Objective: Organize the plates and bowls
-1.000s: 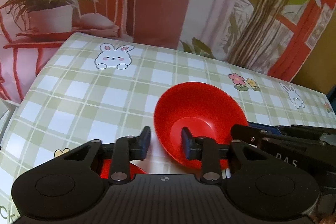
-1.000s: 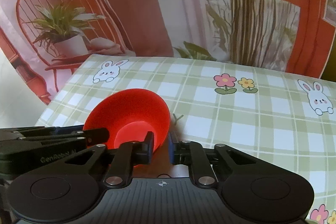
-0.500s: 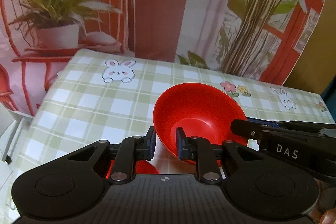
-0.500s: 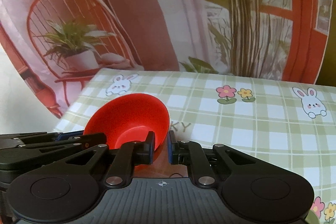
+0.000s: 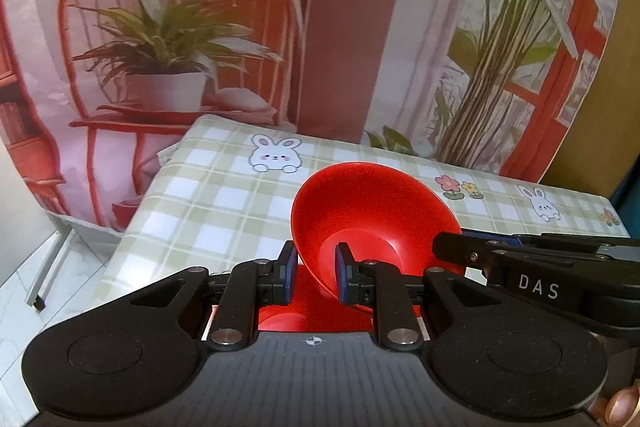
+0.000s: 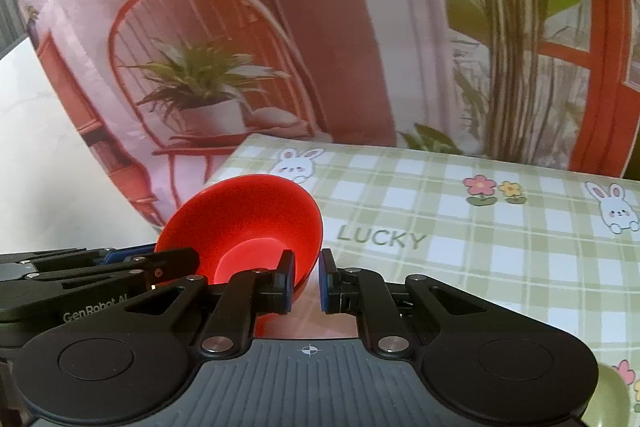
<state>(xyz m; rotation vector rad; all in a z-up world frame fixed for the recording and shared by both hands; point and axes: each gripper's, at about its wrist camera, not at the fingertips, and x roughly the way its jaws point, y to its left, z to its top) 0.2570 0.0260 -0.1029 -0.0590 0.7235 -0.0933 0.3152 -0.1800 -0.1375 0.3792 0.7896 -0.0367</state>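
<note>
Risk: red bowl (image 5: 372,215) tilted above tabletop (image 6: 460,227), both claws pinching its rim — left claw (image 5: 313,273) at 7, right claw (image 6: 306,281) at 5 | uneven pull could twist it free onto red dish (image 5: 304,311) I see below.

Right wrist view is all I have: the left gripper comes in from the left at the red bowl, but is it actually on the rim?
Observer: Yes. The left gripper straddles the rim of the red bowl, one pad outside the wall, one inside.
Operator: Anything under the bowl?
Observer: A second red dish shows just below it; I cannot tell whether they touch.
Operator: And my gripper from that side?
Observer: The right gripper meets the bowl's opposite rim, so the bowl is tilted between the two.
</note>
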